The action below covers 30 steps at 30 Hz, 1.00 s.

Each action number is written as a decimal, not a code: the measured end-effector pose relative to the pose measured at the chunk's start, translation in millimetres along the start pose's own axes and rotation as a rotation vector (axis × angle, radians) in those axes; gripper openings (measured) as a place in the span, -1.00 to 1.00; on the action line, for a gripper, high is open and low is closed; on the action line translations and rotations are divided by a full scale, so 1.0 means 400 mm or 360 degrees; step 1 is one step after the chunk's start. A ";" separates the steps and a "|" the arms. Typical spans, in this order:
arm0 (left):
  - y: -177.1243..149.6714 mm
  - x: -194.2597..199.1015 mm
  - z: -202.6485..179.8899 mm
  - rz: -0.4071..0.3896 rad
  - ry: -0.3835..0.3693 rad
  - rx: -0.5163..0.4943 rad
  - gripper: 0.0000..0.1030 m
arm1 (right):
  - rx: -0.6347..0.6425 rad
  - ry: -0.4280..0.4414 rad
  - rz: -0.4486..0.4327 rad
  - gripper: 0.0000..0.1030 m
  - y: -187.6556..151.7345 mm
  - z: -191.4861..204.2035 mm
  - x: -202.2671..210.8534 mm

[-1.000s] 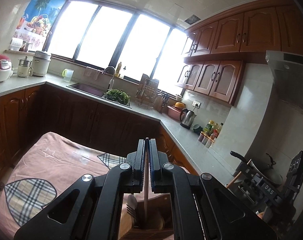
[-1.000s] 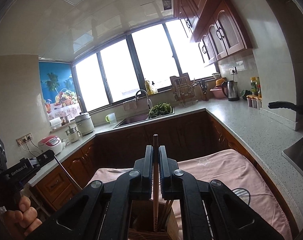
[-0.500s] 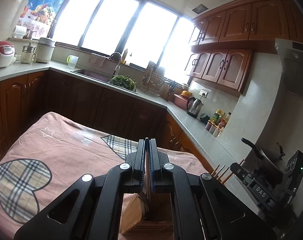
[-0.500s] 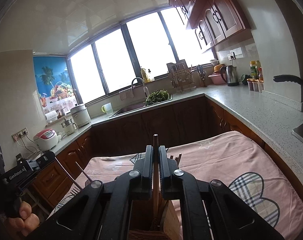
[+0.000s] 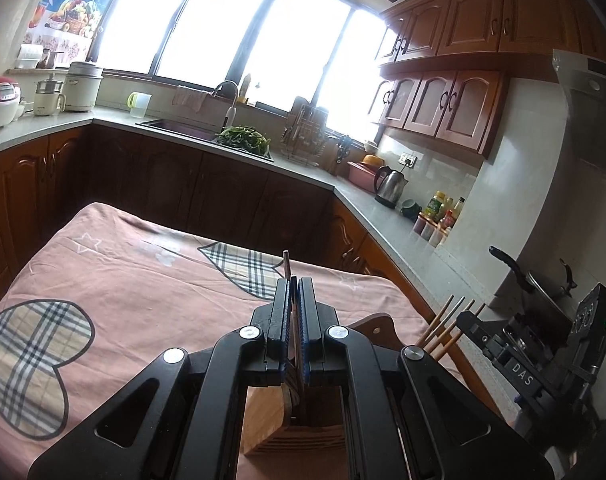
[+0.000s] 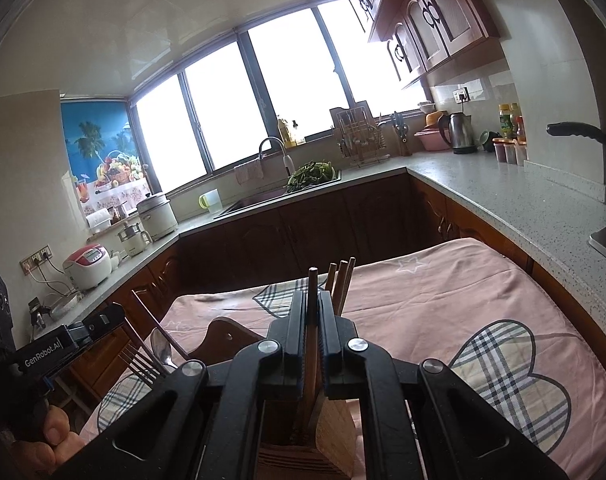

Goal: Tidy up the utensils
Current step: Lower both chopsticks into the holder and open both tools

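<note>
My left gripper [image 5: 294,286] is shut on a thin dark chopstick [image 5: 286,261] that stands upright over a wooden utensil holder [image 5: 271,420] on the pink cloth. My right gripper [image 6: 311,300] is shut on a brown wooden chopstick [image 6: 312,280], its lower end inside the same wooden holder [image 6: 335,432]. Several chopsticks [image 6: 343,280] stand in the holder behind my right fingers. A fork [image 6: 141,364] and a spoon [image 6: 161,346] stick up at the holder's left side. The other gripper shows at each view's edge.
The holder stands on a table with a pink cloth [image 5: 123,280] with plaid hearts. Kitchen counters [image 6: 503,192] wrap around it, with a sink, greens, a kettle [image 5: 389,186], bottles, a rice cooker [image 6: 88,264] and a pan handle [image 6: 575,130].
Both views have tilted down toward the table, showing more cloth. The holder and its chopsticks now show higher in both views, and both grippers stay shut on their chopsticks.
</note>
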<state>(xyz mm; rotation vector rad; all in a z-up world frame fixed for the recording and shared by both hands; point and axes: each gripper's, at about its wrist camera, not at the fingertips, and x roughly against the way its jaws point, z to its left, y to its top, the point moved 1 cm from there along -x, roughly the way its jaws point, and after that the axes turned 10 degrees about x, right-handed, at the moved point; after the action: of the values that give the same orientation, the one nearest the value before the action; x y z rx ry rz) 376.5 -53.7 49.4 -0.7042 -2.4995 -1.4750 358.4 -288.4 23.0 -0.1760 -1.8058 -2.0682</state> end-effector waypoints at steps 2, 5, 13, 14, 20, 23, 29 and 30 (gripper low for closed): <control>0.003 -0.002 0.002 0.0009 0.0005 0.0006 -0.93 | -0.0011 0.0001 0.0012 -0.89 0.001 -0.003 -0.005; 0.005 -0.015 0.003 0.0055 0.0002 0.0010 -0.93 | -0.0021 0.0014 0.0055 -0.87 -0.001 -0.008 -0.019; -0.003 -0.024 -0.001 0.0074 0.0012 -0.0006 -0.93 | -0.0032 0.0020 0.0081 -0.86 -0.010 -0.015 -0.029; -0.003 -0.024 0.000 0.0075 0.0011 -0.0006 -0.93 | -0.0033 0.0021 0.0083 -0.86 -0.011 -0.016 -0.030; -0.003 -0.029 0.001 0.0082 0.0017 -0.0004 -0.93 | -0.0037 0.0026 0.0096 -0.80 -0.013 -0.020 -0.035; -0.005 -0.036 0.007 0.0096 0.0024 -0.0001 -0.93 | -0.0047 0.0033 0.0109 -0.80 -0.016 -0.023 -0.044; -0.006 -0.046 0.016 0.0113 0.0041 0.0008 -0.80 | -0.0049 0.0036 0.0117 -0.80 -0.018 -0.020 -0.046; -0.006 -0.047 0.019 0.0115 0.0040 0.0011 -0.75 | -0.0052 0.0040 0.0117 -0.80 -0.018 -0.020 -0.046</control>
<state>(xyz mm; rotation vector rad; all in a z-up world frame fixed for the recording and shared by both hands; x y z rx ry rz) 392.5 -54.0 37.0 -0.7614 -2.4324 -1.4411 374.1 -291.7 8.7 -0.2211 -1.7258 -2.0410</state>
